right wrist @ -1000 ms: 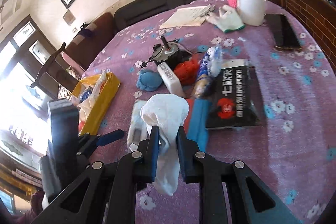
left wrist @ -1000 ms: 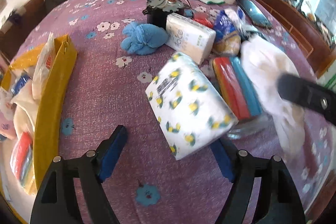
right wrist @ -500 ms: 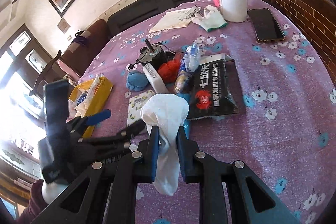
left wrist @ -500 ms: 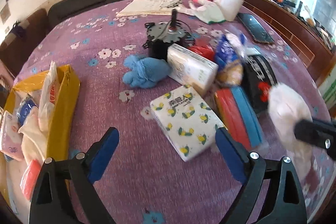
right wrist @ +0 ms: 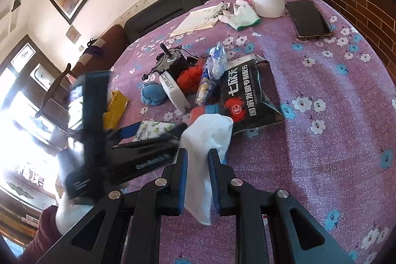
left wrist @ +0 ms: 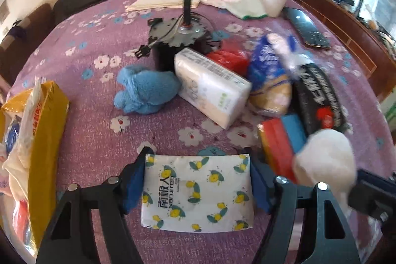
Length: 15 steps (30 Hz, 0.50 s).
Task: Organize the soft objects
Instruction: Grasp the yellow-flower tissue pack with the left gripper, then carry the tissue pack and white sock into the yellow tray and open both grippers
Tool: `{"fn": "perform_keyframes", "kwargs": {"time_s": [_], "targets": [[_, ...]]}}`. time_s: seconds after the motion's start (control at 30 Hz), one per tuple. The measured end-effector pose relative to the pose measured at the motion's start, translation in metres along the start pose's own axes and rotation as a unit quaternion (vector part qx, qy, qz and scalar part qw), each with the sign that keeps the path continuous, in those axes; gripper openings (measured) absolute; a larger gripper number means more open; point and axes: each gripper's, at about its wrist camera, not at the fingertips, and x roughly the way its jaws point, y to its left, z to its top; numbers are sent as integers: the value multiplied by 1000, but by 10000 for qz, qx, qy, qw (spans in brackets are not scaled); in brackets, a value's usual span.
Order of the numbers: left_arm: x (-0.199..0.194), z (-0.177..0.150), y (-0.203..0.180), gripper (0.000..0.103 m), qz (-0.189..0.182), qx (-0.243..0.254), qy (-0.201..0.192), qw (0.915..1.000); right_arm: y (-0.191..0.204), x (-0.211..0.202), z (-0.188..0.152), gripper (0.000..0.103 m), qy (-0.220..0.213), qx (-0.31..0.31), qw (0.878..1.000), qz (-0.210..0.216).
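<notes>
At far left, we note yellow bag (left wrist: 47, 130) part-filled. Left gripper (left wrist: 198, 186) clamps lemon-print tissue pack (left wrist: 198, 192); right gripper (right wrist: 196, 180) pinches white cloth (right wrist: 205, 140). Blue plush (left wrist: 146, 92), other packs remain unsorted.

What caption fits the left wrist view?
Left tool straddles lemon-print tissue pack; right tool holds white cloth nearby.

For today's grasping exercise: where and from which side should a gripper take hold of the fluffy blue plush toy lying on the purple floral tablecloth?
Grip the fluffy blue plush toy across its rounded middle, coming from above. Its left side faces bare purple floral tablecloth, but its right end touches the white tissue pack, so set the fingers front and back.
</notes>
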Motion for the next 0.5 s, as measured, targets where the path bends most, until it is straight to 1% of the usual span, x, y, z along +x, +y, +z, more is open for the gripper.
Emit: {"fn": "perform_keyframes", "kwargs": {"time_s": [0.03, 0.1, 0.17, 0.2, 0.23, 0.27, 0.3, 0.33, 0.37, 0.43, 0.47, 0.5], "targets": [[-4, -3, 2, 71, -192, -63, 18, 9998, 1, 0, 0, 18, 11, -29, 10000, -3], [-12, -9, 5, 71, -237, -56, -62, 9997, 3, 1, 0, 18, 21, -71, 10000, -45], [-23, -17, 13, 71, -435, -168, -99, 9989, 3, 2, 0, 19, -9, -74, 9999, -136], [-29, -21, 18, 71, -534, -255, -123, 9982, 3, 4, 0, 19, -35, -65, 9996, -276], [-40, -26, 24, 71, -641, -365, -191, 9971, 3, 6, 0, 25, -20, -42, 9994, -346], [-46, -28, 28, 71, -688, -422, -235, 9965, 3, 9, 0, 42, 20, 22, 9994, -342], [-53, -30, 33, 71, -750, -498, -287, 9955, 3, 12, 1, 51, 10, 56, 9994, -335], [-62, -33, 39, 71, -830, -583, -345, 9942, 6, 14, 0, 63, -37, 35, 9991, -411], [-71, -35, 45, 71, -899, -663, -407, 9929, 10, 17, 0, 63, -96, -44, 9985, -543], [-84, -39, 55, 71, -971, -767, -501, 9910, 16, 24, 0, 63, -90, -164, 9977, -653], [-92, -42, 63, 72, -1014, -835, -549, 9898, 17, 28, -1, 56, -37, -196, 9974, -696], [-97, -45, 69, 72, -1040, -882, -577, 9890, 17, 34, -1, 44, 70, -227, 9967, -771]]}}
